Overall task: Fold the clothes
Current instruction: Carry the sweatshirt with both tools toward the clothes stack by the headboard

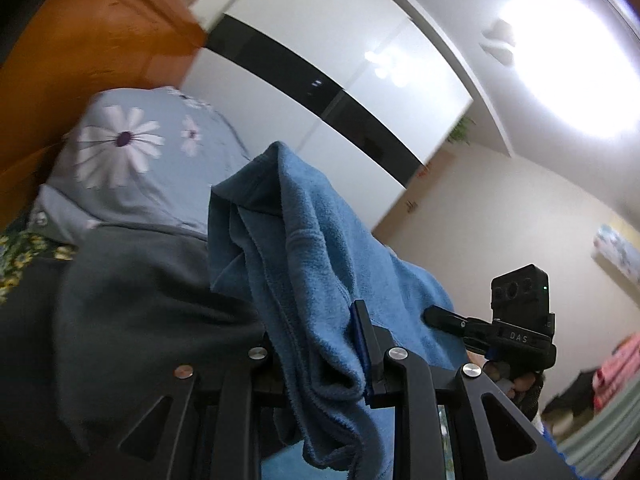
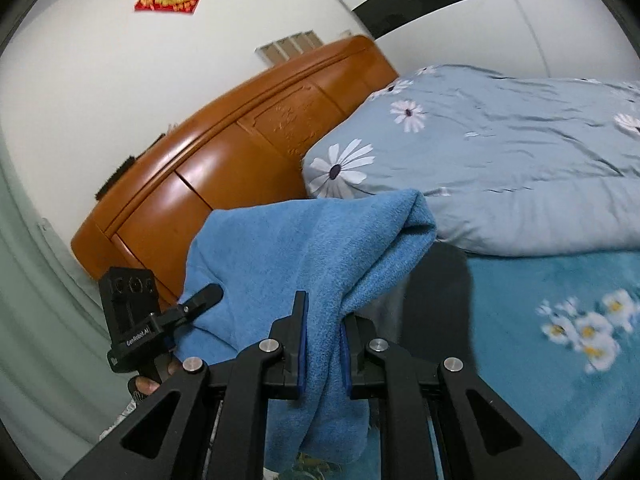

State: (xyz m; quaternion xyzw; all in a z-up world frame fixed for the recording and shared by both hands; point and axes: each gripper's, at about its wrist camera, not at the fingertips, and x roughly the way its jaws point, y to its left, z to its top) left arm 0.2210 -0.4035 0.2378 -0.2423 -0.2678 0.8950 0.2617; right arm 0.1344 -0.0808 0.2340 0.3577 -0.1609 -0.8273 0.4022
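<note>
A blue fleece garment (image 1: pixel 304 256) hangs in the air between both grippers. My left gripper (image 1: pixel 320 344) is shut on one edge of it; the cloth drapes over the jaws and hides the left finger. My right gripper (image 2: pixel 324 320) is shut on another edge of the same blue garment (image 2: pixel 304 248), which bunches between the blue pads and hangs below. The right gripper also shows at the right of the left wrist view (image 1: pixel 444 318), and the left gripper at the left of the right wrist view (image 2: pixel 200 296). A dark grey garment (image 1: pixel 144 300) lies below on the bed.
A light blue quilt with daisies (image 2: pixel 500 160) lies folded on the bed against an orange wooden headboard (image 2: pixel 224 168). The teal floral bedsheet (image 2: pixel 560 340) spreads at the right. A white wardrobe with a black stripe (image 1: pixel 360 92) stands behind.
</note>
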